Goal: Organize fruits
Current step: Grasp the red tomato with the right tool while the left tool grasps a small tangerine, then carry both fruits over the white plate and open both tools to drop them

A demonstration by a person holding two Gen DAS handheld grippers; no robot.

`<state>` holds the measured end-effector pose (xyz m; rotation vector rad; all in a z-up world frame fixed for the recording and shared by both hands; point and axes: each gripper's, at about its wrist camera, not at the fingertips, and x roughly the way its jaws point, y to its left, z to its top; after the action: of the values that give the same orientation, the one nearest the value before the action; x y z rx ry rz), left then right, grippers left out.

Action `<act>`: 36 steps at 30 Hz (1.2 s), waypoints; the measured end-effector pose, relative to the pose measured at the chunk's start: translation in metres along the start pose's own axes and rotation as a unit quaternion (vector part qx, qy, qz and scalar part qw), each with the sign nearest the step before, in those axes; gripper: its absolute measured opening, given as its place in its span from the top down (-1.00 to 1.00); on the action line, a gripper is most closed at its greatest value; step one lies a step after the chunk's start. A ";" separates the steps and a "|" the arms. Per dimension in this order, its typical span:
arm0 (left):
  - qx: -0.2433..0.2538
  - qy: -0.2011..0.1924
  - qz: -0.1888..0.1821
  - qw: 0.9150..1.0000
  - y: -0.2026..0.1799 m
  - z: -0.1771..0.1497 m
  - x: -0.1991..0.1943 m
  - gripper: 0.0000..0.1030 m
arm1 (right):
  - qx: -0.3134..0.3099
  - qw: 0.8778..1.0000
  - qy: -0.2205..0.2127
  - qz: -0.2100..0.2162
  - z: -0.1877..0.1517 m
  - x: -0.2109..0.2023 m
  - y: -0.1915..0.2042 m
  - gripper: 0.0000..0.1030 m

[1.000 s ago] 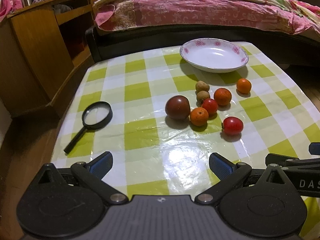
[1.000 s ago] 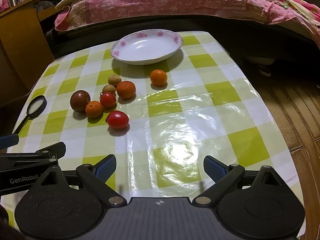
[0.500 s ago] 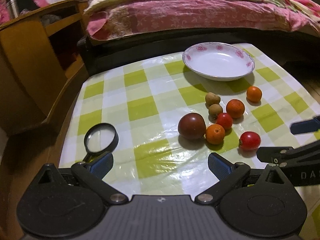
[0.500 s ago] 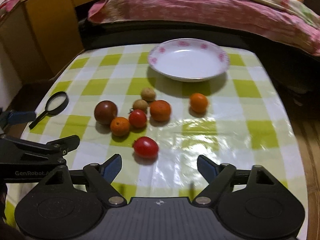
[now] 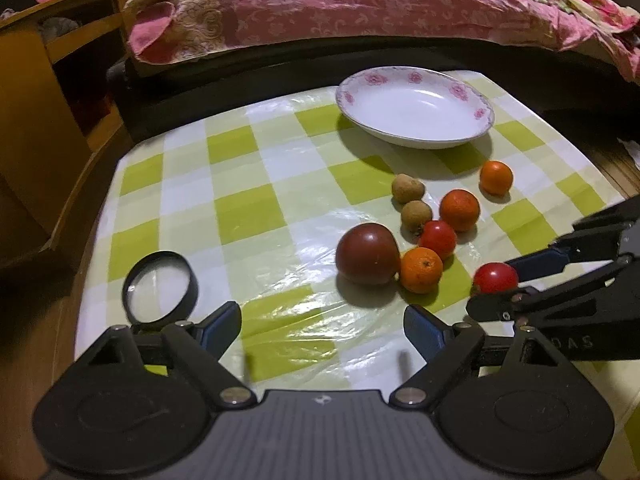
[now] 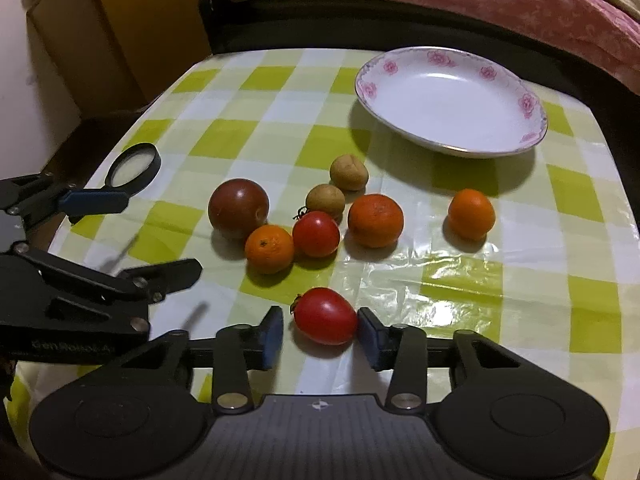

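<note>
Our right hand-held gripper (image 6: 320, 334) has its blue pads apart around the small, glossy red oval tomato (image 6: 325, 316) on the checked bench (image 6: 520, 280); our left hand-held gripper (image 5: 322, 326) waits apart. Closing hard could bruise it, and off-centre pads could roll it toward the white flower-rimmed plate (image 6: 450, 100).

We see eight fruits loose on the checked cloth before an empty flowered plate (image 6: 450, 98): a dark tomato (image 6: 238, 208), two red tomatoes (image 6: 316, 234), the nearest (image 6: 325, 316) apart, three oranges (image 6: 375, 220) and two tan longans (image 6: 349, 173).
</note>
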<state>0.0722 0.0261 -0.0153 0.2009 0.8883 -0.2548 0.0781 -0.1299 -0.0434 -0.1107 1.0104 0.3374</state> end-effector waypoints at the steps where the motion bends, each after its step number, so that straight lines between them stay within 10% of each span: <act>1: 0.001 0.002 -0.007 1.000 0.000 0.000 0.001 -0.71 | -0.004 1.000 0.002 0.000 0.001 0.000 0.000 0.41; 14: 0.018 0.012 -0.091 0.996 -0.029 0.010 0.012 0.06 | 0.033 0.999 0.006 0.001 -0.010 -0.016 -0.019 0.43; 36: 0.034 -0.001 -0.100 0.994 -0.045 0.015 0.031 0.28 | 0.075 0.997 0.013 0.003 -0.017 -0.026 -0.041 0.40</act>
<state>0.0885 -0.0247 -0.0339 0.1749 0.8990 -0.4710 0.0653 -0.1789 -0.0335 0.0233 1.0580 0.2646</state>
